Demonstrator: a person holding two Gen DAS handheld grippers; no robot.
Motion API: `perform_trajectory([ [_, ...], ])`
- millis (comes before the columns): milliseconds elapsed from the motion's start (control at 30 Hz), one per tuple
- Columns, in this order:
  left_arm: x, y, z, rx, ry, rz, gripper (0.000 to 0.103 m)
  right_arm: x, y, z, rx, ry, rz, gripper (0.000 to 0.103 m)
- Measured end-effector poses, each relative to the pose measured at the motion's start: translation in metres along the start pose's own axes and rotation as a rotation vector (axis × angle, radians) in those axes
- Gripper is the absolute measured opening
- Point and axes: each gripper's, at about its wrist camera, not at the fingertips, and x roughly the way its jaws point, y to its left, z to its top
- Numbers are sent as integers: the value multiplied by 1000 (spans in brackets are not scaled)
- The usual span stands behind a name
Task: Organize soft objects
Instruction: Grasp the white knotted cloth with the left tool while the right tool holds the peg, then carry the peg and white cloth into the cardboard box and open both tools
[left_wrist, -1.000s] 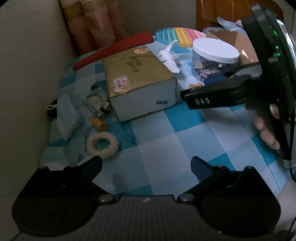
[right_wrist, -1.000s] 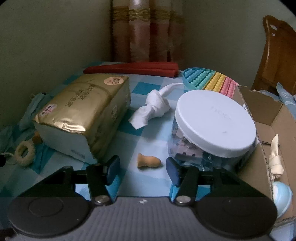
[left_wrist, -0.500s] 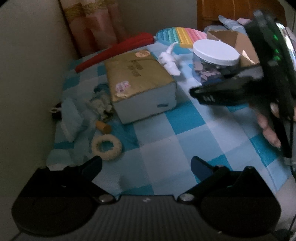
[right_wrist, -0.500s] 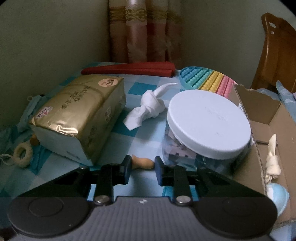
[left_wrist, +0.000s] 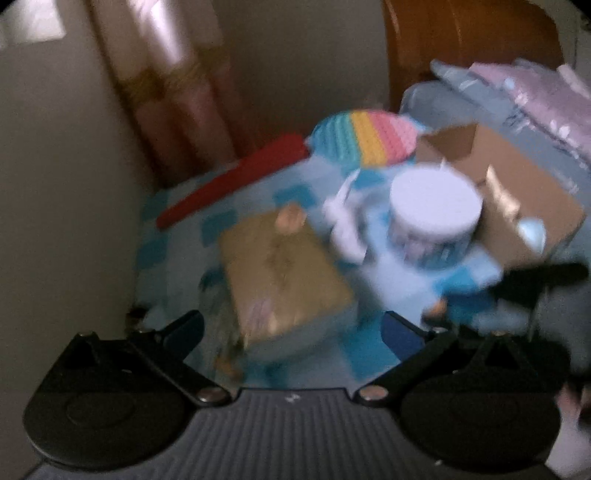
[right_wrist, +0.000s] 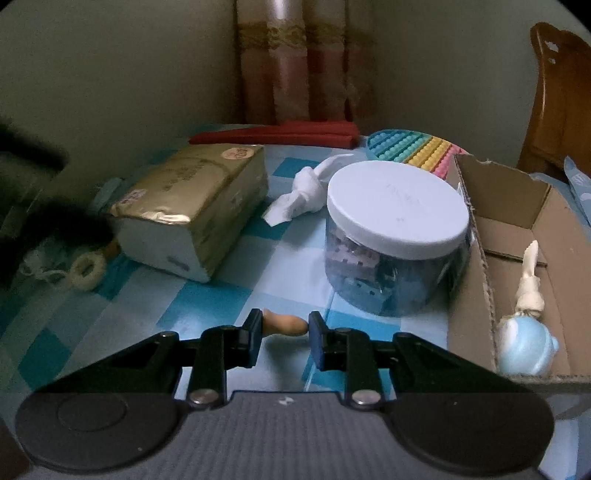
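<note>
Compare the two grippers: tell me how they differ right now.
The right gripper has its fingers closed in on the small tan gourd-shaped toy; the left gripper is spread wide and holds nothing. The right gripper's view is sharp, the left gripper's view is motion-blurred. Both are black two-finger grippers above the blue checked tablecloth.

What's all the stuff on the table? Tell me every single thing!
tissue pack: one, gold, left of middle
jar: one, clear with white lid, right of middle
knotted cloth: one, white, between pack and jar
pop toy: one, rainbow, back right
red roll: one, back by the curtain
box: one, brown cardboard, far right
blue toy: one, pale blue, inside box
ring: one, cream, far left
gourd toy: one, tan, between the right fingers
tablecloth: one, blue and white checks
chair: one, wooden, back right
left hand-held gripper: open
right hand-held gripper: shut on gourd toy
</note>
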Motion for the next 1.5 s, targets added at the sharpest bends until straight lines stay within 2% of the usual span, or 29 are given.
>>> perform_trajectory([
  [133, 5, -3, 40, 13, -44, -52, 101, -9, -1, -4, -9, -9, 22, 31],
  [233, 15, -7, 73, 49, -63, -118, 101, -15, -3, -8, -3, -17, 36, 31],
  [300, 26, -13, 92, 82, -49, -141, 101, -18, -4, -9, -2, -20, 42, 31],
  [400, 47, -18, 121, 102, -6, -202, 98, -20, -6, -12, -1, -18, 45, 31],
  [467, 66, -20, 140, 100, 55, -252, 96, -22, -7, -13, -3, -17, 45, 31],
  [600, 92, -23, 162, 109, 140, -286, 83, -23, -8, -13, -5, -10, 46, 31],
  [667, 106, -24, 173, 112, 185, -300, 81, -24, -7, -13, -6, -10, 44, 31],
  [833, 135, -24, 190, 99, 265, -361, 74, -25, -6, -11, -3, -12, 42, 31],
  [1100, 172, -30, 194, 123, 370, -330, 69, -22, 0, -9, -10, -10, 51, 31],
  [1167, 178, -33, 191, 128, 390, -328, 65, -22, 0, -9, -11, -11, 44, 31],
  [1233, 185, -37, 189, 142, 407, -316, 56, -21, -1, -9, -11, -10, 43, 31],
  [1400, 196, -39, 186, 129, 438, -316, 51, -19, -3, -7, -8, -8, 38, 31],
  [1500, 197, -37, 185, 127, 439, -315, 41, -19, -3, -6, -14, -15, 29, 31],
])
